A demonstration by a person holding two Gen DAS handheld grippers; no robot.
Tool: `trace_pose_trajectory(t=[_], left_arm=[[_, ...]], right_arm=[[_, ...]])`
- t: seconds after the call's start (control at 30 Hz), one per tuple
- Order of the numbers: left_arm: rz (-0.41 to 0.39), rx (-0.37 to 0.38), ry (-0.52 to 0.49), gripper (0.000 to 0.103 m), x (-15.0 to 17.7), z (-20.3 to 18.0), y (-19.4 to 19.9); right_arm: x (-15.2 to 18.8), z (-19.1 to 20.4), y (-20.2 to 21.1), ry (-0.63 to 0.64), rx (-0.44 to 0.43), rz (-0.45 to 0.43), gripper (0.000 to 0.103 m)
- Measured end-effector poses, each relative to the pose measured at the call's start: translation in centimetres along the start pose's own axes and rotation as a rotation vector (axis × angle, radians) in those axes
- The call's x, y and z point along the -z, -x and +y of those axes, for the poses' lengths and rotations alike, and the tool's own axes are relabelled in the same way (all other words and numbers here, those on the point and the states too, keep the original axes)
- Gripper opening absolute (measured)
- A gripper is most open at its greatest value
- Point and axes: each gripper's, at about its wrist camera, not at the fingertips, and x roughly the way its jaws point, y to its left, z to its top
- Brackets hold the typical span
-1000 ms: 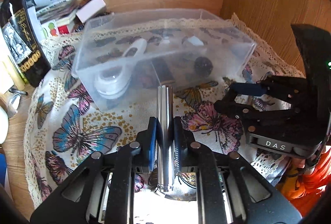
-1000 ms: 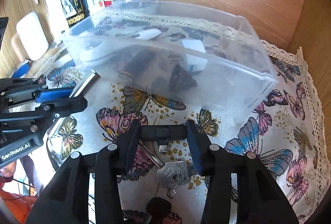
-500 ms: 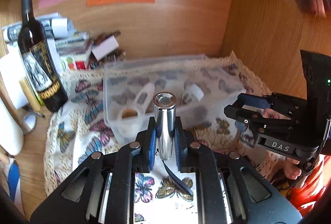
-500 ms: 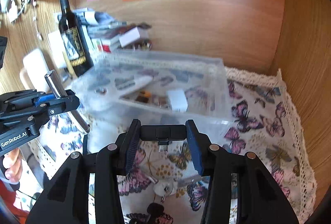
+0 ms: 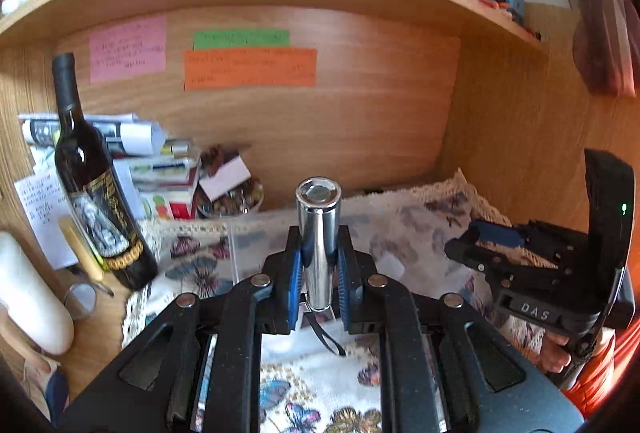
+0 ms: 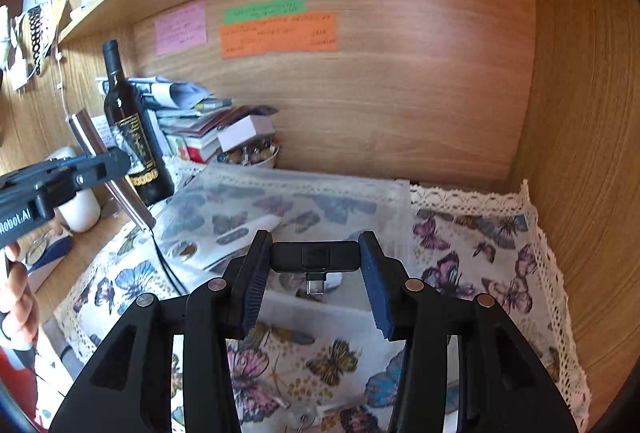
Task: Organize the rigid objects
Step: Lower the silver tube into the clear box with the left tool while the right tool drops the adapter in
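1. The left gripper (image 5: 319, 269) is closed tight on a shiny metal tube (image 5: 318, 233), its blue pads pressed to both sides; the tube stands nearly upright, its capped end toward 12 o'clock and a thin black strap hanging from its lower end.
2. The right gripper (image 6: 316, 271) is partly closed on a small black adapter (image 6: 315, 256), held crosswise by its ends, the metal plug pointing toward 6 o'clock.
3. Under both grippers sits a clear plastic box (image 6: 304, 209), holding a white gadget and some small dark pieces, blurred through the wall.
4. The box rests on a butterfly-print cloth (image 6: 480, 257) with a lace edge.
5. In the right wrist view, the left gripper with its tube appears at 9 o'clock, raised above the box's left end.
6. A dark wine bottle (image 5: 92, 193) stands at 9 o'clock in the left wrist view, beside a pile of papers and boxes (image 5: 160, 161).
7. Pink, green and orange notes (image 6: 276, 31) are stuck on the wooden back panel at 12 o'clock.
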Motion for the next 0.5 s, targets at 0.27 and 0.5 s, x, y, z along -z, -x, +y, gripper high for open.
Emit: trace_pose_trajectory(t=[0.27, 0.5], left_arm=[[0.000, -0.053, -0.035, 0.015, -0.8, -0.4, -3.2], [0.133, -0.048, -0.052, 0.015, 1.4, -0.1, -8.1]], right_arm=[[-0.4, -0.7, -2.3, -0.010, 0.007, 0.031, 0.041], [0.6, -1.1, -5.2, -0.009, 0.017, 0.117, 0.041]])
